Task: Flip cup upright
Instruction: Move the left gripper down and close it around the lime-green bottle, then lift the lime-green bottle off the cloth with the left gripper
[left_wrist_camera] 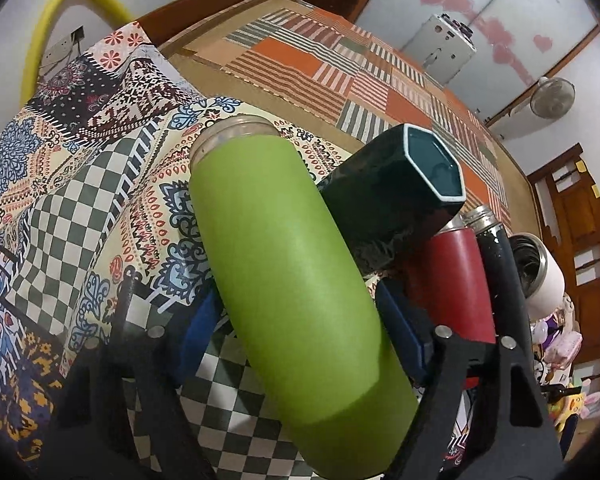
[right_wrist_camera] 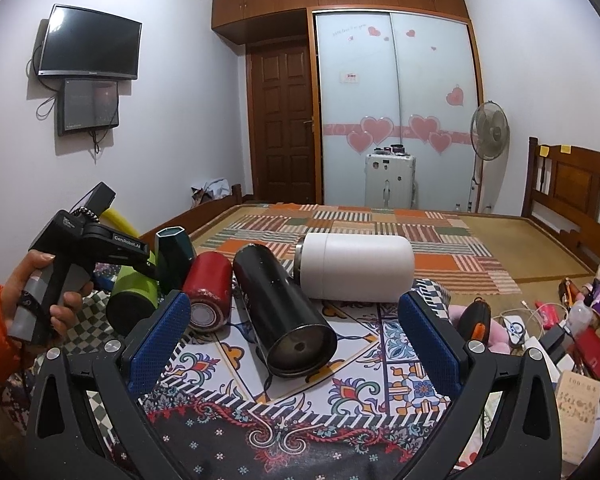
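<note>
My left gripper (left_wrist_camera: pixel 300 328) is shut on a green cup (left_wrist_camera: pixel 296 280), its blue pads (left_wrist_camera: pixel 400 332) pressed on both sides; the cup lies tilted, mouth pointing away. The green cup also shows in the right wrist view (right_wrist_camera: pixel 134 296) with the left gripper (right_wrist_camera: pixel 140 268) on it. A dark teal hexagonal cup (left_wrist_camera: pixel 396 188) stands upright beside it. A red cup (right_wrist_camera: pixel 208 292), a black cup (right_wrist_camera: pixel 284 312) and a white cup (right_wrist_camera: pixel 356 266) lie on their sides on the patterned cloth (right_wrist_camera: pixel 340 392). My right gripper (right_wrist_camera: pixel 296 344) is open and empty, just short of the black cup.
The cloth covers a small table in front of a bed with a striped mat (right_wrist_camera: pixel 364 224). Clutter of toys and cables (right_wrist_camera: pixel 540 320) lies at the right. A wooden headboard (right_wrist_camera: pixel 572 188) and a fan (right_wrist_camera: pixel 490 128) stand at the right.
</note>
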`<action>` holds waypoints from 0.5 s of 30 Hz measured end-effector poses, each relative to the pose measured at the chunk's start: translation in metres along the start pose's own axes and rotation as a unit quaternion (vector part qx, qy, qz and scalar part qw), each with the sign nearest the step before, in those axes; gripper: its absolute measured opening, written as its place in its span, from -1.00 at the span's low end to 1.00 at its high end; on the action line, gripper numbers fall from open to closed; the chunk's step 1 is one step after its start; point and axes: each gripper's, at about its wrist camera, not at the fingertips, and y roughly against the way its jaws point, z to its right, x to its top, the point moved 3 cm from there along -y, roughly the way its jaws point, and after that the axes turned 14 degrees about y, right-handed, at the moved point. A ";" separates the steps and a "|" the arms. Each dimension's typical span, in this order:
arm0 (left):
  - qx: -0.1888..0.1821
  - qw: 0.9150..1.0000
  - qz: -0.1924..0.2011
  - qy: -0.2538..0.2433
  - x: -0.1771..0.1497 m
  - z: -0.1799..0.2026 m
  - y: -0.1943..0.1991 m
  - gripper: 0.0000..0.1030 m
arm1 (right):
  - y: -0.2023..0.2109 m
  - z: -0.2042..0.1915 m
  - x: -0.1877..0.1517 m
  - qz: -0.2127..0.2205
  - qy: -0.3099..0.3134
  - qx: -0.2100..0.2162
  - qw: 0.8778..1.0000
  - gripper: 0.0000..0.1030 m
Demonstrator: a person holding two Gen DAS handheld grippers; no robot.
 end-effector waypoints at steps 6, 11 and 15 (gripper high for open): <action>0.011 1.000 -0.012 -0.011 -0.003 -0.002 0.007 0.40 | 0.000 -0.003 0.001 -0.001 0.005 0.003 1.000 1.00; 0.016 0.999 -0.022 -0.027 -0.022 -0.006 0.020 0.30 | 0.005 -0.006 0.004 0.006 0.013 -0.001 1.000 1.00; 0.019 0.998 -0.039 -0.039 -0.045 -0.008 0.032 0.29 | 0.010 -0.008 0.005 0.009 0.013 0.005 1.000 1.00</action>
